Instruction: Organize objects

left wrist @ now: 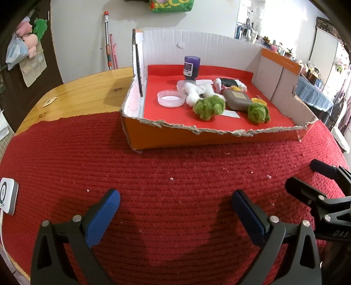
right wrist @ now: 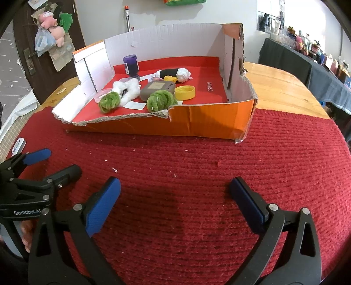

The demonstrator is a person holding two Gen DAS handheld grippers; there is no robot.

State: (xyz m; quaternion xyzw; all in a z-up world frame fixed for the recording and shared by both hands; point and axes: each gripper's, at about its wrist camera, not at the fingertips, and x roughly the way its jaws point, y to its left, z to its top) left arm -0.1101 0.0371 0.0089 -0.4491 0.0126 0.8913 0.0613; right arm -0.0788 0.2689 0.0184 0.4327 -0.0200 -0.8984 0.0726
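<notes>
Left tool (left wrist: 175, 197) and right tool (right wrist: 175, 186) both spread wide, empty, over the red mat (left wrist: 175, 164). Orange box (right wrist: 197, 122) beyond holds green yarn balls (right wrist: 161, 100), a purple bottle (right wrist: 131, 65).

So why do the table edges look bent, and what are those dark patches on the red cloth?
Left wrist view: the fisheye lens bows the wooden table and darkens the corners; bright glare washes out the window. Right wrist view: the same bending curves the red cloth, and the dark patch is a soft shadow between the right gripper's open fingers. Both views are sharp.
</notes>
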